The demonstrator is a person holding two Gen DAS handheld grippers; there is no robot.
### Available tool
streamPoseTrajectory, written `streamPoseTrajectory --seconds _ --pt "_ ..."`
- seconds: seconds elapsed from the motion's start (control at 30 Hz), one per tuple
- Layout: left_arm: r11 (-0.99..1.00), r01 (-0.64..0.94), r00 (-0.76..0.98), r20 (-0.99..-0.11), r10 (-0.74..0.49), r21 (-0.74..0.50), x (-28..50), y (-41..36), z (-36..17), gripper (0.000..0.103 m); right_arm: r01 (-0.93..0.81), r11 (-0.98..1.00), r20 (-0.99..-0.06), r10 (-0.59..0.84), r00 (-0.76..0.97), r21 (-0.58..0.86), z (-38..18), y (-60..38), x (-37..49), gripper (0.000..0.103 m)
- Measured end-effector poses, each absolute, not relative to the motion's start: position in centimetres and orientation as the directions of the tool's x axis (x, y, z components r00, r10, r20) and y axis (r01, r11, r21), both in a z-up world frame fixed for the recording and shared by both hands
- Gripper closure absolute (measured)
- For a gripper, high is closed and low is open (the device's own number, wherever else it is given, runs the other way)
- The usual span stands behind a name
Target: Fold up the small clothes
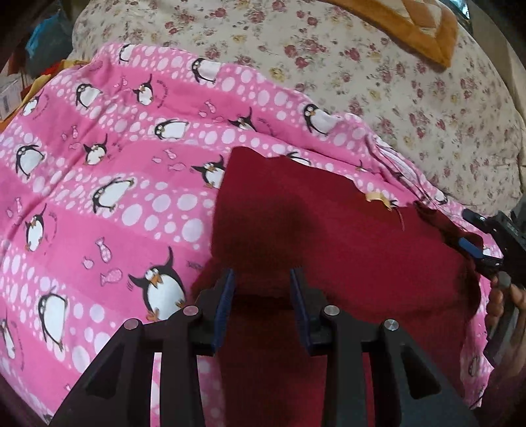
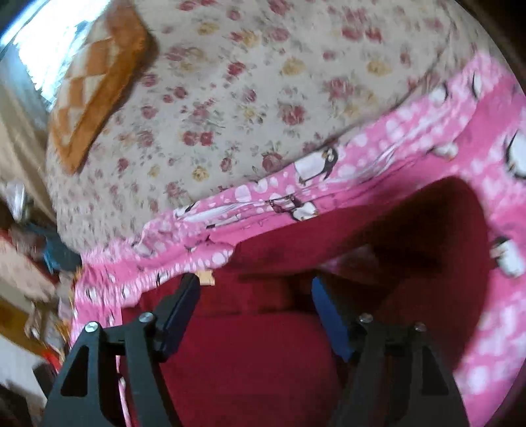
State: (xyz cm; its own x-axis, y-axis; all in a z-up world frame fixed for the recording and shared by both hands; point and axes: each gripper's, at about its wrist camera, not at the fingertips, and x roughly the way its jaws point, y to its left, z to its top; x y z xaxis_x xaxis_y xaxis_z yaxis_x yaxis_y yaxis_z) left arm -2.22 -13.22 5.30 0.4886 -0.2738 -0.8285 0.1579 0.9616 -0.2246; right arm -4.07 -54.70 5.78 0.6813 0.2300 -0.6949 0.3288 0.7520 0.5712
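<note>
A dark red garment [image 1: 345,230] lies on a pink penguin-print sheet [image 1: 98,164]. My left gripper [image 1: 263,279] is open, its blue pads just above the garment's near edge, holding nothing. My right gripper [image 1: 483,236] shows at the far right in the left wrist view, at the garment's right edge. In the right wrist view the right gripper [image 2: 256,289] is open wide over the red garment [image 2: 256,361], whose far edge lies between the fingers. A small tan label [image 2: 207,277] sits by the left finger.
A floral cream bedspread [image 1: 328,49] covers the bed beyond the pink sheet [image 2: 476,147]. An orange patterned cushion [image 1: 427,29] lies at the far end. Cluttered items [image 2: 26,230] stand beside the bed at the left of the right wrist view.
</note>
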Motion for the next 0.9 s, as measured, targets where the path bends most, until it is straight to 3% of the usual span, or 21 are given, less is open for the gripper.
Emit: streamPoseTrajectory --seconds 0.07,0.1,0.13,0.2,0.37,0.53,0.73,0.9 --pt "0.962 0.150 0.492 -0.827 -0.273 -0.228 -1.9 -13.0 5.2 0.090 0.355 0.710 -0.691 0.253 0.678 0.608 4.1 -54.5 -2.6 0.029" --pt "0.963 0.145 0.490 -0.829 -0.269 -0.226 -1.8 -13.0 5.1 0.090 0.360 0.704 -0.690 0.252 0.679 0.612 3.7 -54.4 -2.1 0.037" --pt "0.964 0.142 0.486 -0.832 -0.268 -0.227 -1.6 -12.9 4.9 0.090 0.360 0.713 -0.691 0.238 0.683 0.602 3.4 -54.3 -1.7 0.063" --pt "0.964 0.144 0.483 -0.834 -0.266 -0.224 -1.5 -12.9 4.8 0.090 0.366 0.753 -0.714 0.189 0.675 0.546 3.3 -54.2 -1.3 0.097" --pt "0.965 0.146 0.491 -0.831 -0.262 -0.218 -1.6 -12.9 5.0 0.090 0.284 0.812 -0.705 0.205 0.679 0.509 6.2 -55.2 -3.9 0.099" --pt "0.963 0.128 0.499 -0.823 -0.270 -0.238 -1.8 -12.5 5.3 0.090 0.117 0.877 -0.688 0.276 0.671 0.466 12.9 -55.5 -9.3 0.098" --pt "0.955 0.098 0.515 -0.806 -0.290 -0.281 -2.1 -11.7 5.9 0.090 -0.099 0.872 -0.658 0.432 0.617 0.479 20.2 -53.5 -15.5 0.098" --pt "0.938 0.036 0.539 -0.784 -0.308 -0.344 -2.1 -9.6 6.7 0.090 -0.257 0.824 -0.666 0.561 0.491 0.505 21.0 -48.4 -15.6 0.098"
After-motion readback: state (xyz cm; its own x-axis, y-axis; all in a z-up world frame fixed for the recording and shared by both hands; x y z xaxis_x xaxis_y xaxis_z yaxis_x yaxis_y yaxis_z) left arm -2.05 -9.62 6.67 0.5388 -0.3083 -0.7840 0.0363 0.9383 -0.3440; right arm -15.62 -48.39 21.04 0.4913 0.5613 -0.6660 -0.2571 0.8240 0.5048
